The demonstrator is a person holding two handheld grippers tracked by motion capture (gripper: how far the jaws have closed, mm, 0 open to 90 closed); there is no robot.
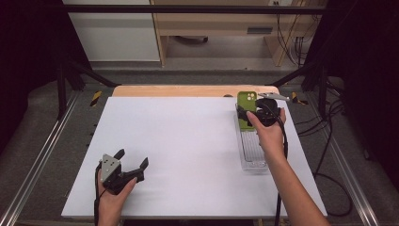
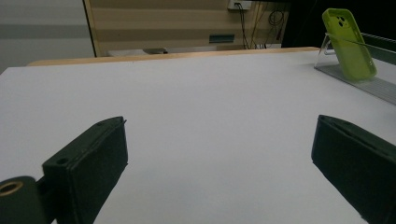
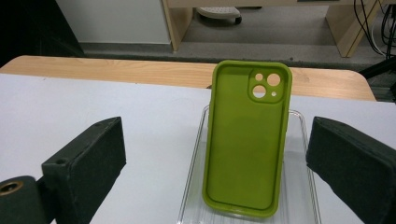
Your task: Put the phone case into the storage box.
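**Lime green against white and black**

We see a lime-green phone case (image 3: 245, 140), plain and unpatterned, with its camera holes showing the pale surface behind. It stands on a clear, colourless ribbed stand (image 1: 251, 150) near the right edge of the white table top (image 1: 188, 150). Along the far edge of that top runs a strip of light wood (image 1: 193, 90). The left gripper (image 1: 132, 159) is black with a grey plate on it; the right gripper (image 1: 249, 110) is black as well. In the right gripper view its matte black pads (image 3: 95, 158) flank the green case.
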